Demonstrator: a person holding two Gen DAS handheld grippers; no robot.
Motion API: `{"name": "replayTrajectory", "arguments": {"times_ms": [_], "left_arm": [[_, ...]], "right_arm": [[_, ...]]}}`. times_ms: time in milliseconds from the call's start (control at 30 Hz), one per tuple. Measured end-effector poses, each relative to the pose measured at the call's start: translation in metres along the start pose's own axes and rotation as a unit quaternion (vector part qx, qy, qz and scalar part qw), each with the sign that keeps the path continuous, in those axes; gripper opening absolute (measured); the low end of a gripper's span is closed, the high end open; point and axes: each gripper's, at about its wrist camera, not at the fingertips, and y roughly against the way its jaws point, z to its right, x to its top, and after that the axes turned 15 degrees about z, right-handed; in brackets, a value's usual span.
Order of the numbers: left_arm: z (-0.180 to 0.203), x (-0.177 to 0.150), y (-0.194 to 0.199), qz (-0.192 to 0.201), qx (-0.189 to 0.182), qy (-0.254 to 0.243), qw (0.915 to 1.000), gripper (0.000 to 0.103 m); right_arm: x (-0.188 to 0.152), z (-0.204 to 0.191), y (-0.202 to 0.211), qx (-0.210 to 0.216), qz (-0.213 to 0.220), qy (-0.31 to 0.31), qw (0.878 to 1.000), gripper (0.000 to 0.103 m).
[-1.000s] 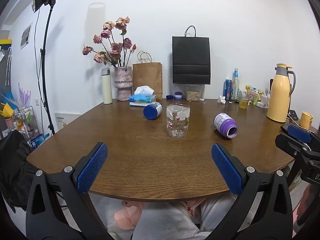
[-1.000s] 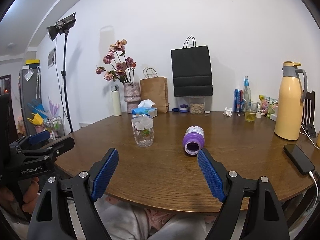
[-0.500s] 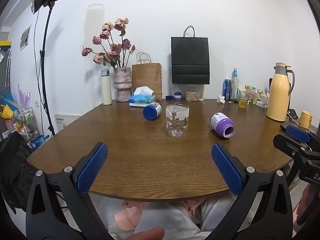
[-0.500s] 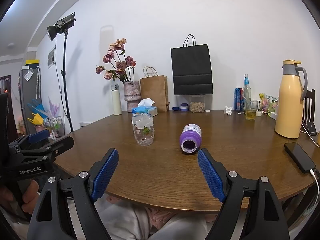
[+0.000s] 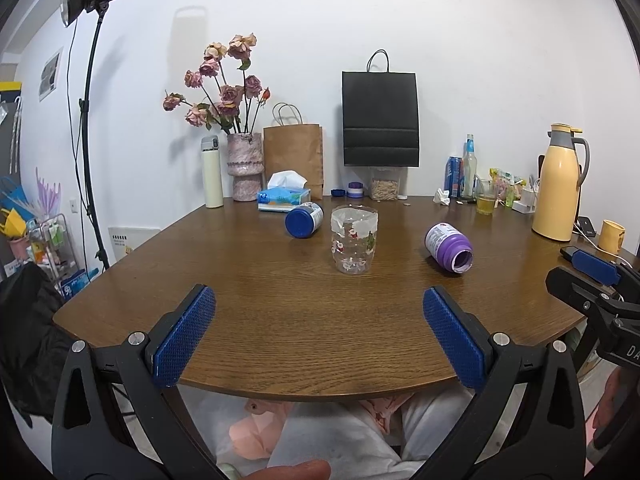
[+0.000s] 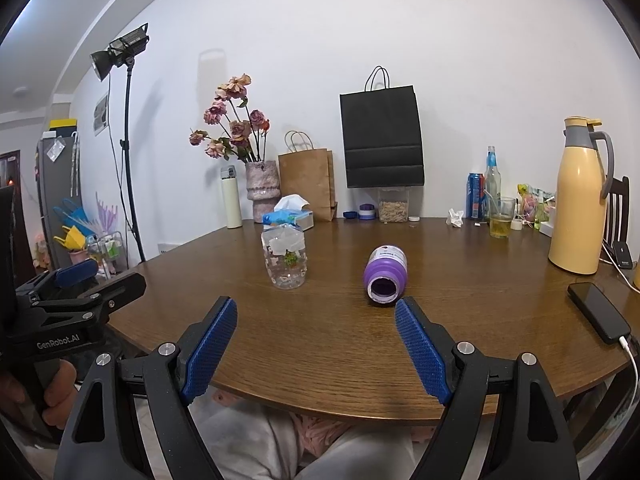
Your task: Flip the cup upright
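Purple cup [image 6: 385, 280] lies on its side mid-table [image 6: 320, 340], mouth toward the right gripper [image 6: 316, 346], whose fingers gape empty, lining up; left gripper [image 5: 318, 336] open too. Next: close in, clamp its sides.

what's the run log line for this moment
left claw: open, empty | right claw: open, empty | purple cup: on its side, mouth toward right claw | clear cup: standing | blue cup: on its side

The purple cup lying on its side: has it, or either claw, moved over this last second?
Nothing visibly moved beyond a slight sway of the cameras. The purple cup lies on its side as before, the clear cup stands beside it, and the left claw and right claw stay open, holding nothing.
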Motion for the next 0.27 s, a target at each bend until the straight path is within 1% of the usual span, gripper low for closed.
{"name": "replayTrajectory", "arguments": {"times_ms": [267], "left_arm": [[0.0006,-0.0005,-0.0004,-0.001,-0.001,0.0,1.0,0.103]], "right_arm": [[0.0015,0.0002,-0.0019,0.0,-0.002,-0.001,1.0,0.085]]}}
